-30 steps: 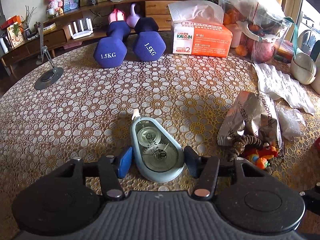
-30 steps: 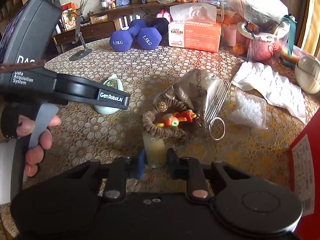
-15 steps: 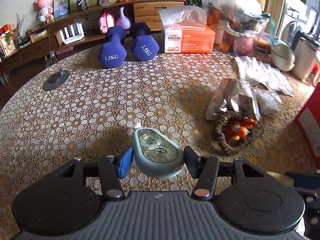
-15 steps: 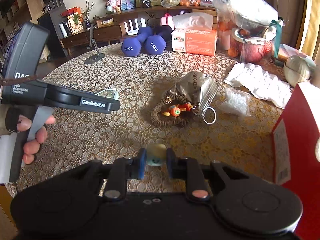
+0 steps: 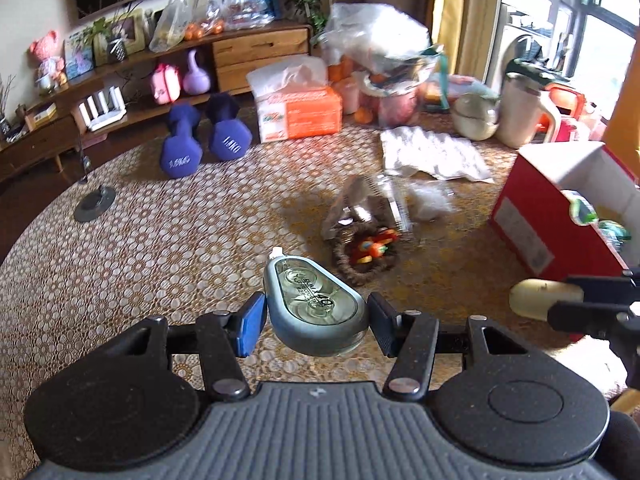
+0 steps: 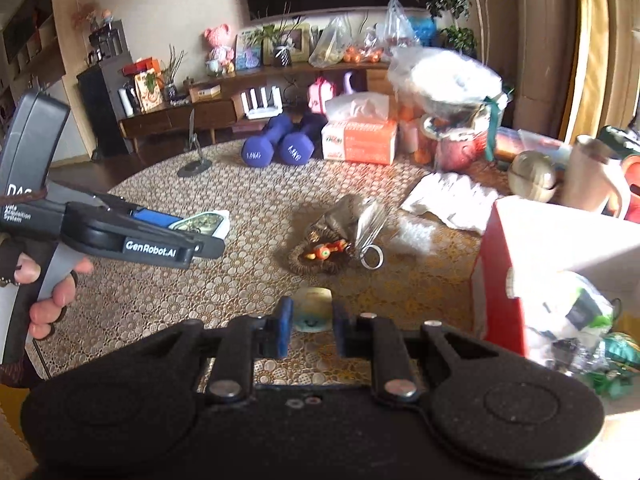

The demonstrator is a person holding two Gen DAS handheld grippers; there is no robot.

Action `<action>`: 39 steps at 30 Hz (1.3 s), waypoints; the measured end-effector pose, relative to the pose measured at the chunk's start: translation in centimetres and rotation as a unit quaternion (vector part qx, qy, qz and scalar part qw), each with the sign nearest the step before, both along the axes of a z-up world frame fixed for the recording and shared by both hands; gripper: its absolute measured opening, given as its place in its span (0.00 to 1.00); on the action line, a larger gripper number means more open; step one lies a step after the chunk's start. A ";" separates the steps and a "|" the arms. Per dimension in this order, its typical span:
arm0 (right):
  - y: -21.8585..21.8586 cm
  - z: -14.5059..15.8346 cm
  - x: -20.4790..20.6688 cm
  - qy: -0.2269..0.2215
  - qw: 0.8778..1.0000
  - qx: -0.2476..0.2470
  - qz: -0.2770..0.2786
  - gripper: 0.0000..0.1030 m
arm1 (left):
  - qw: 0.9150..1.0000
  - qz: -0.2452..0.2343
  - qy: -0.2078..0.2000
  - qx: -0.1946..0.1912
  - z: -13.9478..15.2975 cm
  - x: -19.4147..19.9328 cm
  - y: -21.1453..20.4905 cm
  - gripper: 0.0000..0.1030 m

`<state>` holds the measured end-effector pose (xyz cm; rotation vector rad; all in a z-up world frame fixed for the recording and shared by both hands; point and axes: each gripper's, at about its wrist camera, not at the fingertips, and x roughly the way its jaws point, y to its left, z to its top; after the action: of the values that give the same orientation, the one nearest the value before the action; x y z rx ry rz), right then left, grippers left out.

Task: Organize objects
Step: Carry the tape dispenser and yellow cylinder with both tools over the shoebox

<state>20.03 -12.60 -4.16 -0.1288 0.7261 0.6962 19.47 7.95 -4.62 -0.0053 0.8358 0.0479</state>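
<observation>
Both items off the table now vs. a sec ago, when they sat on the cloth between the jaws.

L gripper [image 5: 316, 320]: pinching the correction tape dispenser [image 5: 314, 308] across its wide body, pads pressed on both sides. It hangs above the tablecloth [image 5: 160, 248], nose pointing away from me, tilted a bit. Jaws sit mid-spread only because the thing is wide; I read it as a firm hold.

R gripper [image 6: 310, 322]: pressed nearly together on the small pale tube [image 6: 313, 312]. In the L view the same tube [image 5: 544, 298] sticks out of the R jaws at the far right, clear of the table.

View has swung: the red box [image 5: 560, 220] w/ white inside is now in frame on the right, open top, some packets already in it. A sec ago it was barely visible. So I judge pick phase done for both hands, carry phase underway, box = likely drop spot.

Left on table: woven ring w/ orange toy [image 5: 366, 252], foil bag [image 5: 360, 200] just behind it, touching. Dumbbells [image 5: 204, 140] and tissue box [image 5: 298, 114] at the far edge, prob. not part of this.

Next: R is nearer the box, so it should drop first. Watch L/R crowding at the opening. Frames blurred, fine detail unsure.
</observation>
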 end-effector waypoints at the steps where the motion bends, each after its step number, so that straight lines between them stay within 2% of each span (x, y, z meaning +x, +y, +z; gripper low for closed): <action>1: -0.7 0.4 -0.2 -0.005 1.000 0.004 -0.005 0.19 | 1.000 -0.008 -0.006 0.002 0.5 -0.3 -0.7 0.53; 10: -6.5 3.0 -1.3 -0.038 0.998 0.027 -0.051 0.19 | 0.995 -0.087 -0.048 0.002 4.2 -1.8 -7.9 0.53; 19: -12.1 4.3 -1.2 -0.058 0.993 0.040 -0.098 0.19 | 0.986 -0.155 -0.064 0.007 5.7 -1.5 -15.8 0.53; 30: -20.2 3.3 0.5 -0.064 0.981 0.042 -0.177 0.19 | 0.975 -0.215 -0.054 0.022 4.9 0.7 -24.3 0.53; 39: -24.6 1.3 3.8 -0.046 0.972 0.045 -0.225 0.19 | 0.974 -0.225 -0.022 0.024 2.8 4.6 -28.1 0.53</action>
<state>23.88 -37.15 -2.81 0.0863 0.6042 0.2868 24.02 -20.13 -1.78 0.2270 0.7757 -0.3587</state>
